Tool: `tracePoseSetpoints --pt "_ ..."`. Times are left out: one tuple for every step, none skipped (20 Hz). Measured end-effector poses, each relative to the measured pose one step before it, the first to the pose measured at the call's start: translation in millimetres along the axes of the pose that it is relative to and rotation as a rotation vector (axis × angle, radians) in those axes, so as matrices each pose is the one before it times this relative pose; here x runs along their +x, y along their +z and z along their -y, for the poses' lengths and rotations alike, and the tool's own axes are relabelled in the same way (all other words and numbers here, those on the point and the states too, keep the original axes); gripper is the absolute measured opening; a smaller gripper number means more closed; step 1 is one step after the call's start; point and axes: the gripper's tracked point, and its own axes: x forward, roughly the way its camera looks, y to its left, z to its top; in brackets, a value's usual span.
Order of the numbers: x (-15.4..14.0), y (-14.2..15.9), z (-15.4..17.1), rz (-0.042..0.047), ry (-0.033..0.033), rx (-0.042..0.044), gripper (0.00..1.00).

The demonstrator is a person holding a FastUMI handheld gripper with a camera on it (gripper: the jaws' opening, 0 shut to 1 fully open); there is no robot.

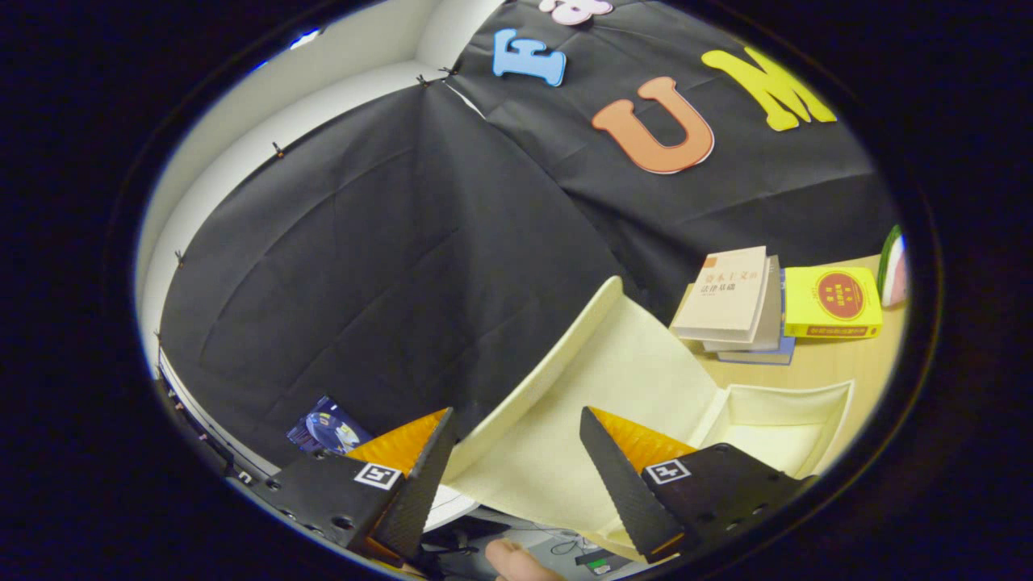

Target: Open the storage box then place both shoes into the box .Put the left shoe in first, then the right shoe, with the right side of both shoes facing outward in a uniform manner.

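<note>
The tongs (pixel 512 472) are standing apart, gripping nothing, with the raised lid (pixel 613 379) of the pale yellow storage box (pixel 795 420) showing between and just beyond the fingers. The box is sitting open on the wooden surface (pixel 839 359). A stack of books (pixel 738 303) is lying beyond it, a yellow book (pixel 831 303) beside them. What appears to be a fingertip (pixel 516 561) is showing beneath the tongs.
</note>
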Motion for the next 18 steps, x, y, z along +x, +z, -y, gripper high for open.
tracePoseSetpoints --pt "-4.74 -0.87 3.16 0.00312 -0.00101 0.0036 0.94" --pt "-5.88 -0.68 5.45 0.00166 -0.00767 -0.00032 0.94" --pt "-7.29 -0.58 8.73 0.00435 -0.01291 -0.00383 0.94" --pt "-7.42 0.38 9.79 0.0076 -0.01537 -0.00364 0.94" --pt "-8.25 -0.79 13.0 0.00677 -0.0194 -0.0033 0.94" --pt "-7.09 -1.48 15.33 0.00284 -0.02879 -0.00133 0.94" --pt "-8.7 -3.27 17.09 0.00017 -0.03412 -0.00326 0.94" --pt "-8.17 -3.42 18.41 -0.00325 -0.03629 -0.00576 0.94" --pt "-8.17 -2.8 18.86 -0.00228 -0.03594 -0.00785 0.94" --pt "-7.52 -3.34 20.32 0.00157 -0.03778 -0.00471 0.94" --pt "-9.25 -4.65 23.03 -0.00056 -0.04038 -0.00325 0.94" --pt "-7.82 -3.93 21.32 0.00274 -0.03694 0.00315 0.94" --pt "-6.59 -4.78 24.49 0.00077 -0.04475 0.01225 0.94" --pt "-6.95 -4.13 26.28 0.00057 -0.05148 0.01526 0.94" --pt "-6.16 -5.53 27.33 -0.00926 -0.05722 0.01589 0.94" --pt "-5.23 -6.03 27.15 -0.01353 -0.05501 0.01119 0.94" --pt "-2.86 -6.55 28.99 -0.01497 -0.05458 0.01536 0.94" --pt "-2.89 -7.33 26.14 -0.01868 -0.04692 0.02439 0.94"
